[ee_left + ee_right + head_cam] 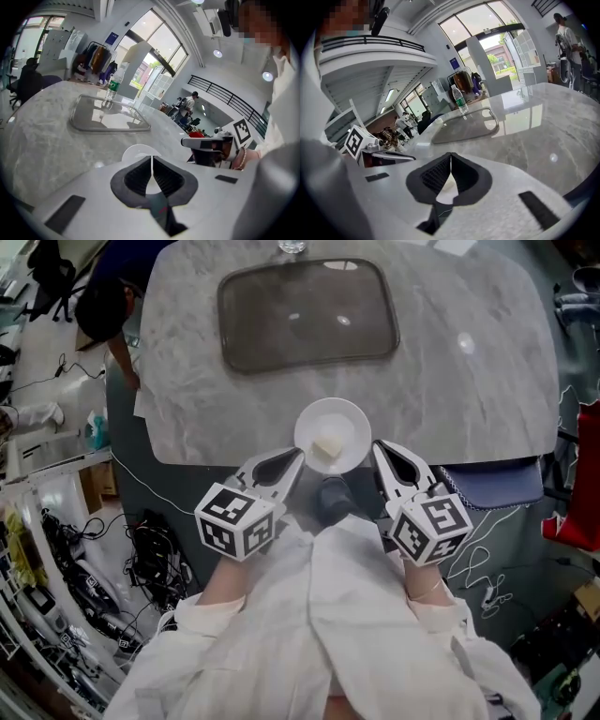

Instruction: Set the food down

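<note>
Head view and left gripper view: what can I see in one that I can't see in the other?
Only the head view shows the pale piece of food on the white plate and the cables on the floor. Only the left gripper view shows the big windows and a person standing far back. Both show the plate's rim, the grey tray and the marble table.

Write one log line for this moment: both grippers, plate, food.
left gripper: shut on plate rim | right gripper: shut on plate rim | food: pale piece on plate | plate: above table near edge
</note>
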### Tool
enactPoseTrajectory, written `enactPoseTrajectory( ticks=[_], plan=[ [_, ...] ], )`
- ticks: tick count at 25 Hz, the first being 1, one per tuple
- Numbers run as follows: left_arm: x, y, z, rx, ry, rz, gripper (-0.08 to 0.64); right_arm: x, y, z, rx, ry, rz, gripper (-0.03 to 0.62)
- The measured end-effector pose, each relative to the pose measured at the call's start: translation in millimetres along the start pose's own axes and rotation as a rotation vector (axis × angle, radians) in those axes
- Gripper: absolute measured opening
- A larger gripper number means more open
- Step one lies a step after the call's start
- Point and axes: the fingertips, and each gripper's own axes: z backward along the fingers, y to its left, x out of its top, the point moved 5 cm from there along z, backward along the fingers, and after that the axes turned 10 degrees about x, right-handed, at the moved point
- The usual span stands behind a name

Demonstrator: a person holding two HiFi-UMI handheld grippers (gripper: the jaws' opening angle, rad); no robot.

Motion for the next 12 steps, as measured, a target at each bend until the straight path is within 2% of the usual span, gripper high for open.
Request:
enactPoseTrajectory(
  ticks=[12],
  plan=[
    [-24.7,19.5,-28.1,0.05,0.105,0.026,0.023,-37.6,-25.4,-14.4,-0.016,0.118,-0.071,0.003]
  ],
)
